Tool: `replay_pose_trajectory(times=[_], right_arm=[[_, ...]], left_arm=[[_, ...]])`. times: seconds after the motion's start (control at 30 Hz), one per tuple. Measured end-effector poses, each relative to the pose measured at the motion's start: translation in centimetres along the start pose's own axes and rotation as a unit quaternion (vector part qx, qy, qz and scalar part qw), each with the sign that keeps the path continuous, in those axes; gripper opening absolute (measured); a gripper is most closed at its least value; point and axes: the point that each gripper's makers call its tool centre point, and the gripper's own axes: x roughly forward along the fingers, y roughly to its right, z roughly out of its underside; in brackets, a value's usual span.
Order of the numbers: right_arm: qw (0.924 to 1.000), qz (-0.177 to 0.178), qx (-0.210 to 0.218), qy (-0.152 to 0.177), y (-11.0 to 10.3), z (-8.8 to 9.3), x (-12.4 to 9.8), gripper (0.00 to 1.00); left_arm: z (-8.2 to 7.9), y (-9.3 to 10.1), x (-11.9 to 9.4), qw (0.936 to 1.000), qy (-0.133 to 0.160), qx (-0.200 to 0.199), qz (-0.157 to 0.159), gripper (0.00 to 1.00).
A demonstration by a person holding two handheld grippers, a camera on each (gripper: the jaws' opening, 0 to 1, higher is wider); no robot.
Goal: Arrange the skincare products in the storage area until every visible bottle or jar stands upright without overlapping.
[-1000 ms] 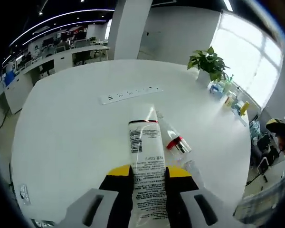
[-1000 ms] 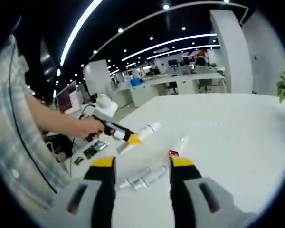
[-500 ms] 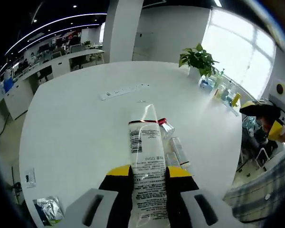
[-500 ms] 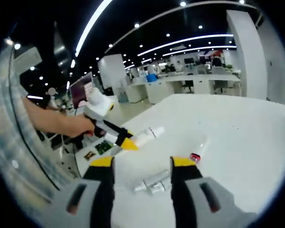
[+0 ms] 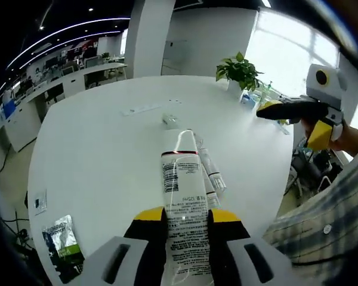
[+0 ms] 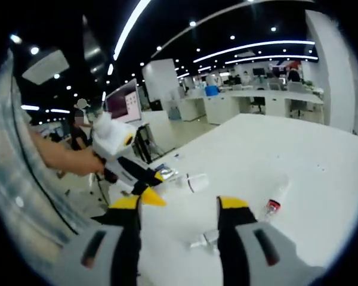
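Observation:
My left gripper (image 5: 180,219) is shut on a white tube (image 5: 181,196) with black print, which points away over the round white table (image 5: 95,155). Just past the tube two small bottles (image 5: 210,173) lie flat side by side. In the right gripper view a hand holds the left gripper (image 6: 131,173) with the white tube (image 6: 194,182) sticking out of it. My right gripper (image 6: 180,205) is open above the table with nothing between its fingers. Beyond it a clear bottle with a red cap (image 6: 273,201) and a silver-capped bottle (image 6: 205,240) lie on their sides. The right gripper (image 5: 295,110) also hangs high at the right.
A power strip (image 5: 137,109) and a small object (image 5: 170,120) lie further out on the table. A potted plant (image 5: 237,69) and several bottles stand at the far edge. A foil packet (image 5: 59,237) and a card (image 5: 40,201) sit near the left edge.
Both views have swung as the hands moved. The right gripper has risen higher into the left gripper view. The tube stays clamped in the left gripper.

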Motion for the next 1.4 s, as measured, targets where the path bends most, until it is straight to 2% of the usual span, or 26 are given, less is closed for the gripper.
replay_pose_trajectory(times=[0.17, 0.47, 0.63, 0.67, 0.73, 0.8, 0.9, 1.03, 1.1, 1.2, 1.27, 1.4], right_arm=[[0.9994, -0.008, -0.024, -0.024, 0.1, 0.3, 0.7, 0.49], [0.9978, -0.021, -0.057, -0.028, 1.2, -0.4, 0.1, 0.52], [0.9892, -0.029, -0.126, -0.068, 1.2, 0.7, 0.1, 0.57], [0.9866, -0.041, -0.132, -0.086, 0.9, 1.4, 0.2, 0.59], [0.9850, -0.062, -0.112, -0.115, 0.3, 2.3, 0.2, 0.61], [0.9786, -0.075, -0.138, -0.133, 0.1, 2.8, 0.2, 0.60], [0.9710, -0.075, -0.163, -0.158, 0.4, 3.7, 0.2, 0.61], [0.9643, -0.079, -0.183, -0.175, 0.6, 4.2, 0.1, 0.62], [0.9567, -0.079, -0.206, -0.190, 0.8, 4.6, 0.1, 0.63], [0.9391, -0.084, -0.250, -0.220, 1.0, 5.5, 0.1, 0.64], [0.9304, -0.093, -0.268, -0.232, 0.8, 6.0, 0.3, 0.65], [0.9173, -0.105, -0.288, -0.254, 0.4, 7.0, 0.6, 0.63]], left_arm=[[0.2, 0.9, -0.5, 0.9999, 0.005, -0.001, 0.015, 0.24], [0.8, 2.4, -0.3, 0.9990, -0.009, 0.033, 0.027, 0.24], [1.4, 4.1, 0.3, 0.9954, -0.033, 0.078, 0.044, 0.24], [1.5, 4.2, 0.4, 0.9947, -0.036, 0.084, 0.047, 0.24], [1.4, 4.8, 0.7, 0.9928, -0.041, 0.098, 0.056, 0.25], [1.2, 5.3, 1.1, 0.9914, -0.043, 0.102, 0.069, 0.24], [0.9, 5.9, 1.7, 0.9894, -0.050, 0.113, 0.077, 0.24], [0.7, 6.7, 2.1, 0.9844, -0.058, 0.142, 0.087, 0.25], [0.7, 7.0, 2.3, 0.9811, -0.067, 0.160, 0.087, 0.24], [0.7, 7.4, 2.4, 0.9757, -0.075, 0.185, 0.091, 0.24], [0.6, 7.8, 2.4, 0.9730, -0.075, 0.195, 0.098, 0.24], [0.6, 8.3, 2.4, 0.9649, -0.083, 0.229, 0.099, 0.24]])
